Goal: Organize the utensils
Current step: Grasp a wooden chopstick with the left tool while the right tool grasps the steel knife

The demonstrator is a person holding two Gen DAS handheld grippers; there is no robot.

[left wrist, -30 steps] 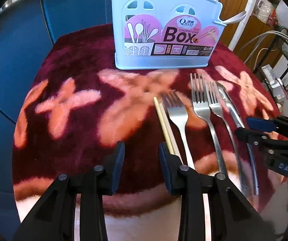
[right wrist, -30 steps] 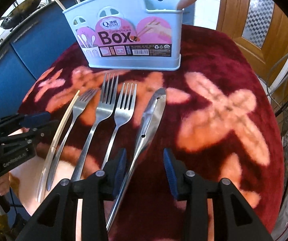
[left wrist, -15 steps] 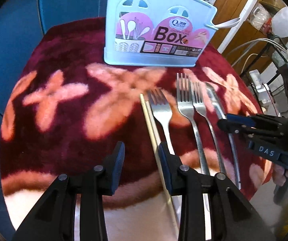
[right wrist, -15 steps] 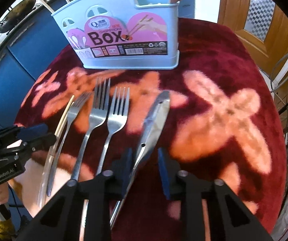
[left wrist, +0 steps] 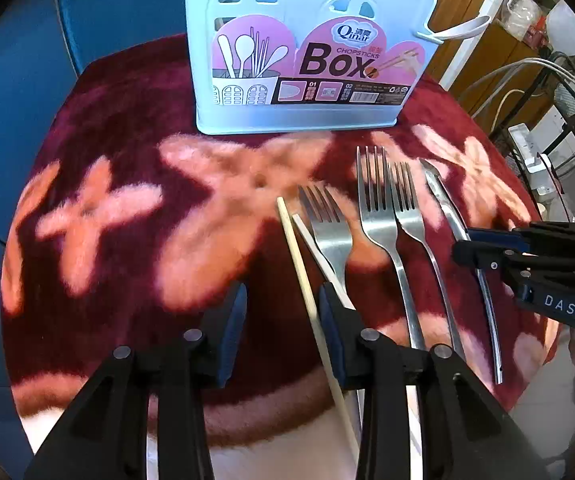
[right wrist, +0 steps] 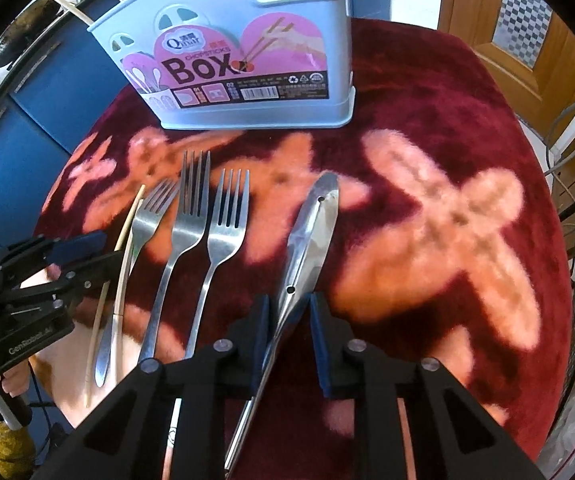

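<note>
A pale blue plastic utensil holder (left wrist: 307, 48) stands upright at the far side of the bench (left wrist: 127, 272), which is covered by a plush maroon cloth with salmon-pink flower shapes. The holder's pink label reads "Qinar" in a cloud-shaped badge, "CHOPSTICKS" in small letters and "Box" in large dark letters. Below run small panels numbered "01" and "02", a barcode and a row of recycling marks; the fine print is too small to read. Drawings of spoons and chopsticks flank the wording. A white spoon handle (left wrist: 463, 28) juts from the holder's right end in the left wrist view, and in the right wrist view chopstick ends and a rounded handle rise from its compartments.

In front of the holder, lying on the cloth, are two pale chopsticks (left wrist: 299, 248), then three steel forks: a short one (left wrist: 327, 228) beside the chopsticks, a long one (left wrist: 375, 216) and a middle one (left wrist: 407, 216), tines toward the holder. Furthest right lies a pair of steel tongs (right wrist: 307, 240).

The left gripper (left wrist: 279, 312) has its fingers spread apart with nothing between them; its right finger sits over the chopsticks, near the short fork's handle. Its body, seen from the other camera, carries the name "GenRobot.AI".

The right gripper (right wrist: 289, 320) has its fingers drawn in on either side of the tongs' handle, a narrow gap still showing at the right pad, so I cannot tell whether the grip is firm. Its body is marked "DAS".
</note>
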